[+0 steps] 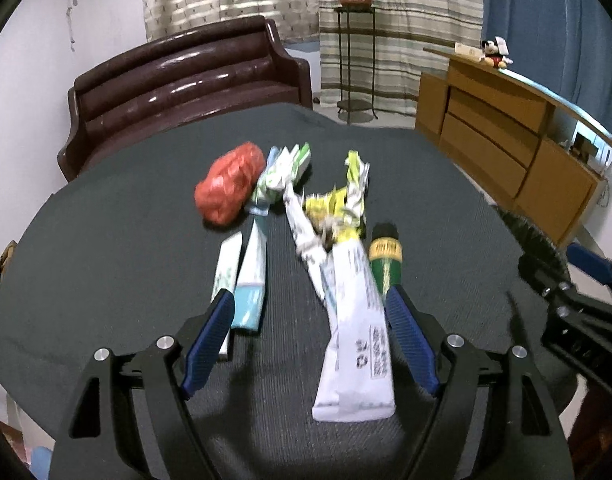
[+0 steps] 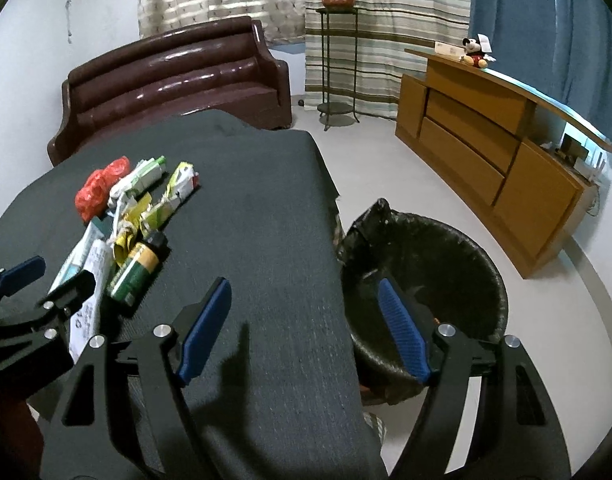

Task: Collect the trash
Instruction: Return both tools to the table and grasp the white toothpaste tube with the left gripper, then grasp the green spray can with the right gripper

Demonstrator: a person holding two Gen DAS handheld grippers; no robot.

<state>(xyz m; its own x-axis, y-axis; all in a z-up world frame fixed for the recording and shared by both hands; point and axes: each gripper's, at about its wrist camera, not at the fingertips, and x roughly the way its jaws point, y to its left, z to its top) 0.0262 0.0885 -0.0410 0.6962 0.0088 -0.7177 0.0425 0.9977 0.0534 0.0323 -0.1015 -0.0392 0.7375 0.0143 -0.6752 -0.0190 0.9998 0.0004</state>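
Left tool (image 1: 310, 300): your jaws stand wide and hold nothing. Between them lies the white tube (image 1: 356, 340), long axis running away from you, beside the green bottle (image 1: 386, 258) on the dark desk (image 1: 105, 240).

Right tool (image 2: 306, 320): wide open, empty, over the desk edge, with the black-lined bin (image 2: 446, 256) on the floor below it.

Further out: crumpled wrappers (image 1: 334, 200) and a red wad (image 1: 229, 182).

Your left hand is nearer the trash.
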